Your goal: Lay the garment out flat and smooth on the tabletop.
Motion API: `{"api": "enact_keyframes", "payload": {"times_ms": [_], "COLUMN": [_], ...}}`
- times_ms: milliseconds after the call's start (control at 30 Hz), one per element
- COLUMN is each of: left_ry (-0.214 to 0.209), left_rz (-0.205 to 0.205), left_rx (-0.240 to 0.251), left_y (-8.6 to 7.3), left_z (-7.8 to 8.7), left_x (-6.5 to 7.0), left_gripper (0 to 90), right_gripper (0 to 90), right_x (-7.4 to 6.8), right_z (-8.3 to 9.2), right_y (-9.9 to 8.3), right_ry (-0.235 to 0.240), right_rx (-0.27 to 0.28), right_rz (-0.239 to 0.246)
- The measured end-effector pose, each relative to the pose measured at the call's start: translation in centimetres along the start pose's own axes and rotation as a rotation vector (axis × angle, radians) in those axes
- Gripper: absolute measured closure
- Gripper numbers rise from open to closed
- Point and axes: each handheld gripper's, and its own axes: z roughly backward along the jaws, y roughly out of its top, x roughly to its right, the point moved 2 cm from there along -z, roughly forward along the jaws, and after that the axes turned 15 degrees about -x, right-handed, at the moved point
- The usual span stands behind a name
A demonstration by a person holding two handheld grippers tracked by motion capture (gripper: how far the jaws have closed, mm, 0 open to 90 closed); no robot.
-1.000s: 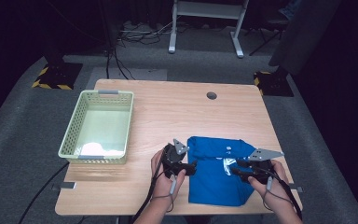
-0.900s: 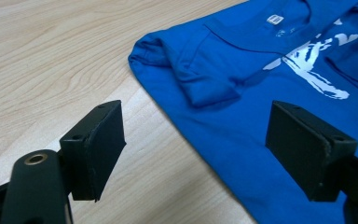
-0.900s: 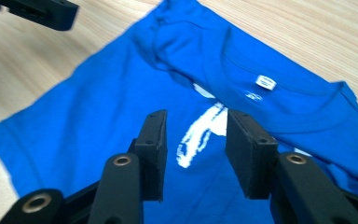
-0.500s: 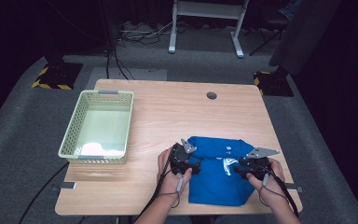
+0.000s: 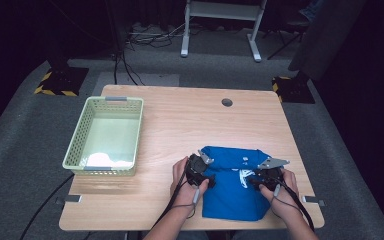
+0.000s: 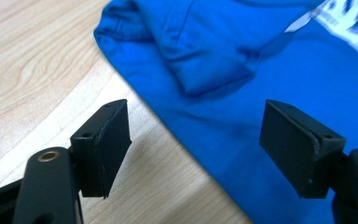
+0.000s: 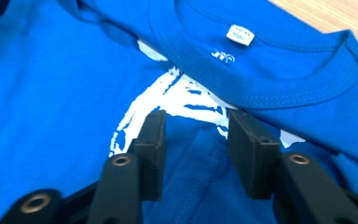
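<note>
Grippers, two [image 5: 206,176] [image 5: 252,181], rest over one blue shirt [image 5: 230,195] beside one basket [image 5: 105,136].

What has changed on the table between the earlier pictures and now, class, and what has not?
Both hands drew back toward the near table edge. The left gripper now sits at the blue T-shirt's left edge, jaws open over the hem. The right gripper stands over the white print, nothing visibly pinched. Neither took hold. The shirt, the green basket and the table stayed put.

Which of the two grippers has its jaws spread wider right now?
The left gripper: its jaws stand far apart over the edge of the blue shirt. The right gripper holds its jaws closer together.
</note>
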Motion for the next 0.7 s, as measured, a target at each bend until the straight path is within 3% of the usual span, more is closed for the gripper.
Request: {"api": "enact_keyframes", "payload": {"times_ms": [133,333,467,700], "left_ry": [-0.005,-0.005,-0.006,0.003], "left_rz": [0.015,0.014,0.019,0.029], "left_rx": [-0.009,0.002,-0.001,-0.014], "left_y": [-0.2,-0.4,-0.6,-1.2], "left_z": [-0.3,-0.3,-0.2,0.2], "left_x": [-0.2,-0.2,-0.3,-0.7], "left_gripper": [25.2,25.3,25.4,25.5], "right_gripper": [68.5,85.2,86.3,86.3], "right_x": [0.1,0.3,0.3,0.2], "right_z": [-0.1,-0.1,0.5,3.2], "right_y": [-0.1,-0.3,-0.5,-1.2], "right_ry": [-0.01,0.02,0.01,-0.003], "right_rx": [0.013,0.022,0.04,0.078], "right_rz": [0.0,-0.004,-0.003,0.002]}}
